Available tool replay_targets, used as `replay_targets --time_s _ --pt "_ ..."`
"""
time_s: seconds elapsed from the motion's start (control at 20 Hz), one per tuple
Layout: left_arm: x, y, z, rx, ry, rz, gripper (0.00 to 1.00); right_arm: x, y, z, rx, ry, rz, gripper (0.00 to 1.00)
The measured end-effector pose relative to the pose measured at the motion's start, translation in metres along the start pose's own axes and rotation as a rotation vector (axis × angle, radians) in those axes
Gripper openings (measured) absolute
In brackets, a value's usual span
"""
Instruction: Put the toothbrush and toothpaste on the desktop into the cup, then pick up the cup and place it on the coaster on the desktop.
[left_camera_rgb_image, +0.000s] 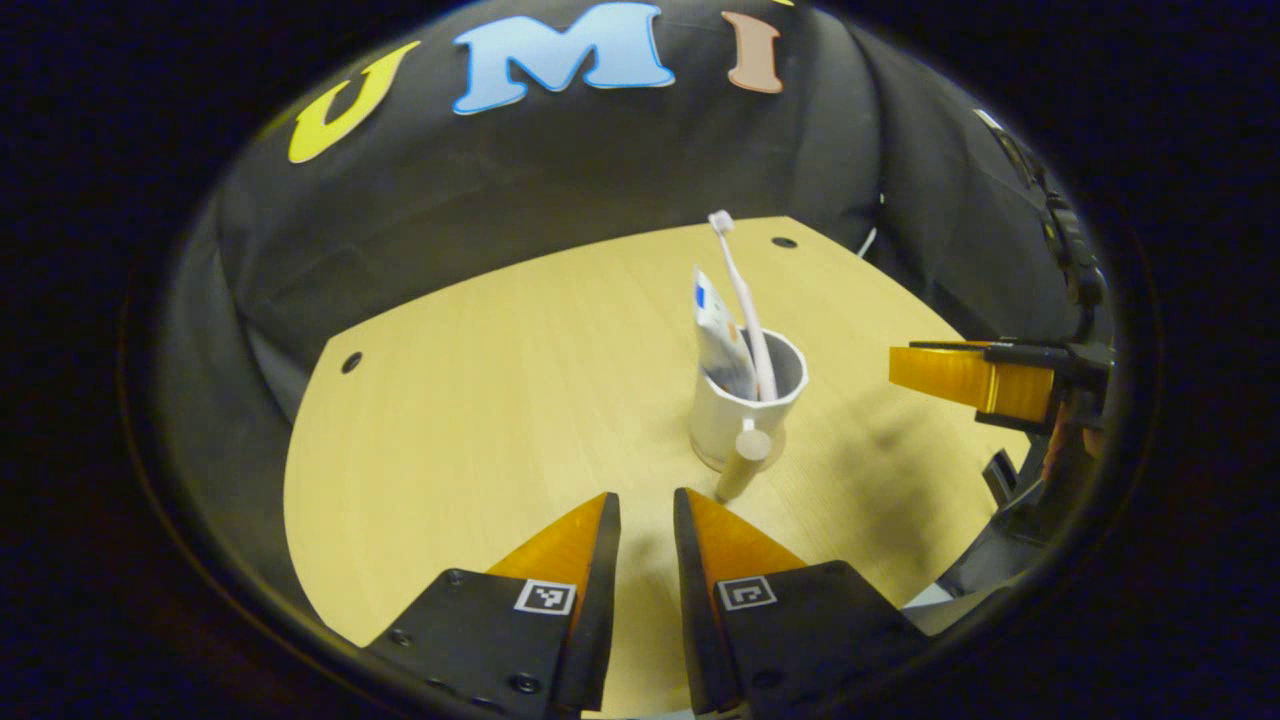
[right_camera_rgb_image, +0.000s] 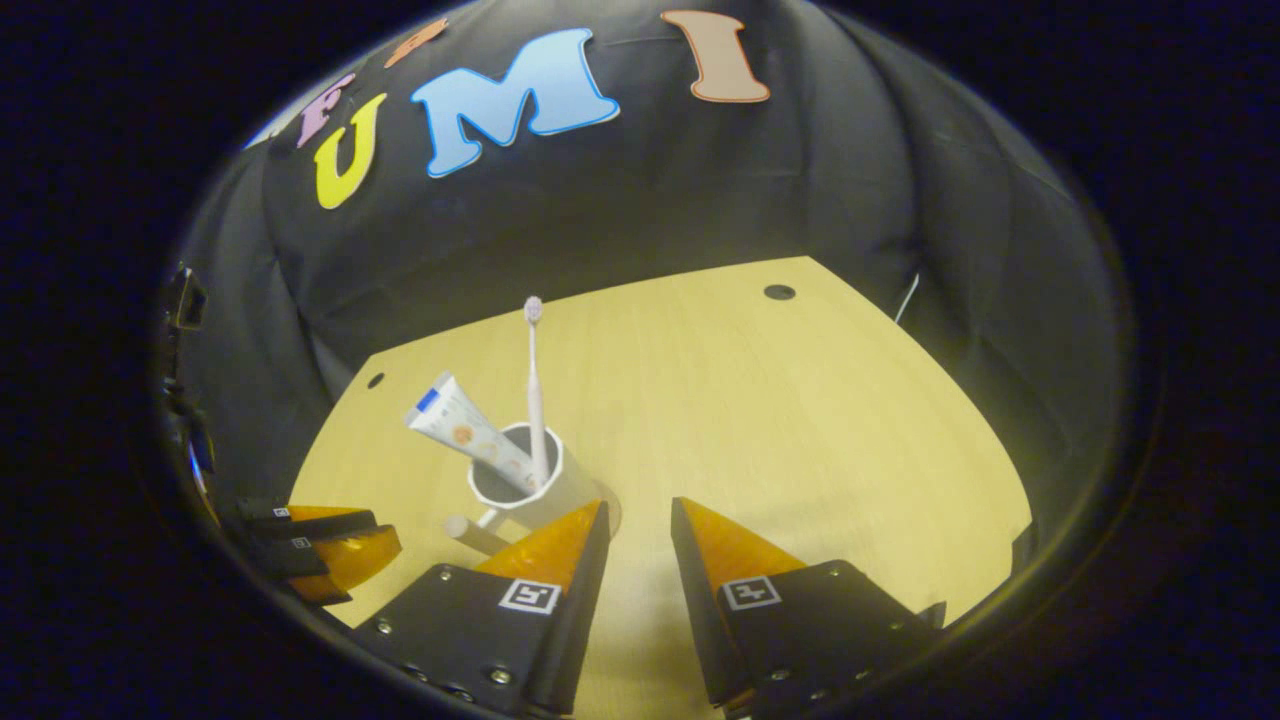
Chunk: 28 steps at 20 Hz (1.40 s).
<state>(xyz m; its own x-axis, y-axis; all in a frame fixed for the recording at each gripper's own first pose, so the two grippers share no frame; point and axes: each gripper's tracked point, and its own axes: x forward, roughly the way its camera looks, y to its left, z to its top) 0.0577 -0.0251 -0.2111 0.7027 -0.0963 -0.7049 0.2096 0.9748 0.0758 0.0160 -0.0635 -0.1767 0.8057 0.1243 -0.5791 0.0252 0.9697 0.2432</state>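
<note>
Cup loaded, seemingly already on the coaster
Toothbrush (left_camera_rgb_image: 742, 300) and toothpaste (left_camera_rgb_image: 720, 345) stand in the cup (left_camera_rgb_image: 735, 415); left gripper (left_camera_rgb_image: 646, 515) and right gripper (right_camera_rgb_image: 638, 520) are both slightly spread and empty; next, withdraw.

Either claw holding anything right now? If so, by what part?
Nothing held. Left claw and right claw are both slightly open with only bare table between the fingers. The cup, with toothbrush and toothpaste inside, stands free.

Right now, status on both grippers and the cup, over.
Left gripper and right gripper slightly open, holding nothing. Toothbrush and toothpaste in cup; cup appears seated on the coaster. Nothing between grippers and cup.
</note>
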Motion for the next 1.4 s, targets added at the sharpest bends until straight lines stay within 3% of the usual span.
replay_targets --time_s 0.05,0.1,0.15,0.25,0.35,0.45,0.5,0.55,0.9,1.25,1.4 --pt "-0.006 0.008 0.002 -0.021 -0.030 0.024 0.42 -0.004 0.004 0.010 -0.009 -0.020 0.013 0.45" --pt "-0.009 0.013 0.007 -0.041 -0.061 0.045 0.42 -0.008 0.008 0.019 -0.018 -0.043 0.025 0.45" --pt "-0.010 0.018 0.013 -0.062 -0.092 0.065 0.33 -0.013 0.013 0.029 -0.028 -0.065 0.037 0.45" --pt "-0.027 0.024 0.039 -0.117 -0.158 0.094 0.43 -0.022 0.020 0.051 -0.049 -0.114 0.058 0.45" --pt "-0.045 0.033 0.065 -0.160 -0.228 0.127 0.38 -0.031 0.029 0.073 -0.071 -0.167 0.082 0.45" --pt "-0.060 0.037 0.090 -0.192 -0.291 0.155 0.42 -0.040 0.037 0.096 -0.100 -0.228 0.103 0.45" --pt "-0.066 0.036 0.103 -0.206 -0.324 0.154 0.37 -0.043 0.039 0.105 -0.119 -0.252 0.107 0.45" --pt "-0.077 0.038 0.119 -0.218 -0.360 0.154 0.42 -0.046 0.043 0.114 -0.134 -0.272 0.118 0.43" --pt "-0.138 0.058 0.202 -0.177 -0.574 0.204 0.37 -0.064 0.065 0.163 -0.183 -0.402 0.158 0.45" --pt "-0.194 0.065 0.233 -0.228 -0.756 0.244 0.41 -0.089 0.084 0.189 -0.220 -0.480 0.217 0.44" --pt "-0.200 0.065 0.235 -0.224 -0.773 0.267 0.41 -0.091 0.088 0.193 -0.236 -0.479 0.239 0.44"
